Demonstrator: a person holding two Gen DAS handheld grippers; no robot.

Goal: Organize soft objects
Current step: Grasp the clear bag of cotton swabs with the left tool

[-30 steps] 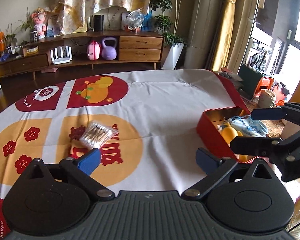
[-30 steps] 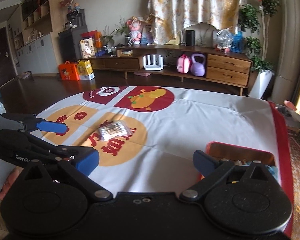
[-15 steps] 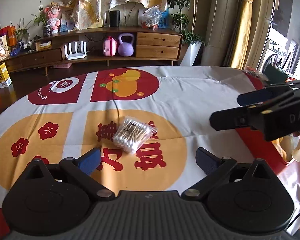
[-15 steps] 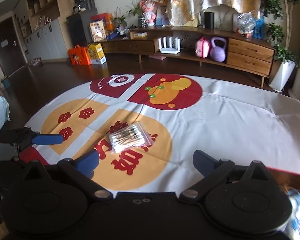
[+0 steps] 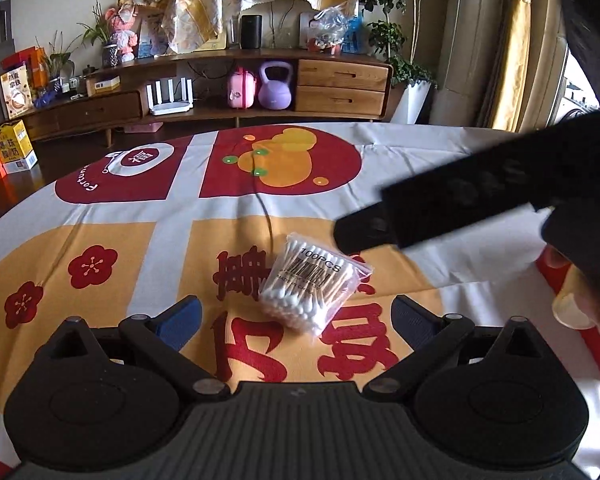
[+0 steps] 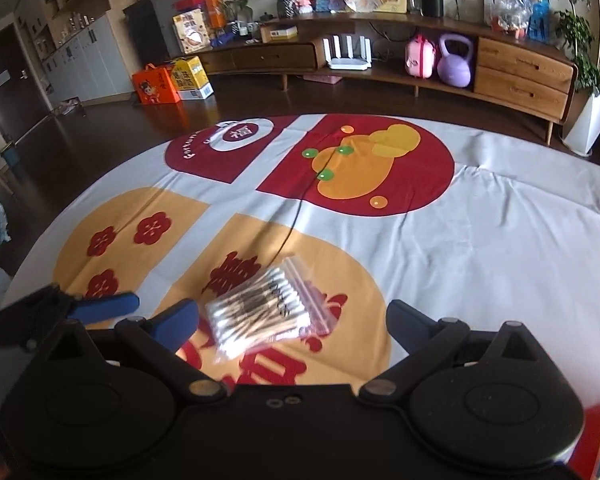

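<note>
I'm looking along both grippers at a round table under a printed tablecloth (image 5: 400,152), white w/ red and orange panels. Going left to right in the left wrist view: red plum-blossom prints on orange at far left, then my left gripper (image 5: 296,316), fingers spread wide apart w/ nothing between them. Just ahead of that gap lies the bag of cotton swabs (image 5: 314,282), a clear zip bag marked 100PCS, flat on the orange circle w/ red characters. Right of it, the right gripper (image 5: 480,200) crosses the frame as a dark blurred bar above the cloth; a hand (image 5: 580,300) shows at the far right edge.

Right wrist view: one blue left-gripper fingertip at lower left, then my right gripper (image 6: 292,320), fingers also wide apart, empty. The bag (image 6: 260,312) sits just ahead, nearer the left finger, not touching either one.
</note>
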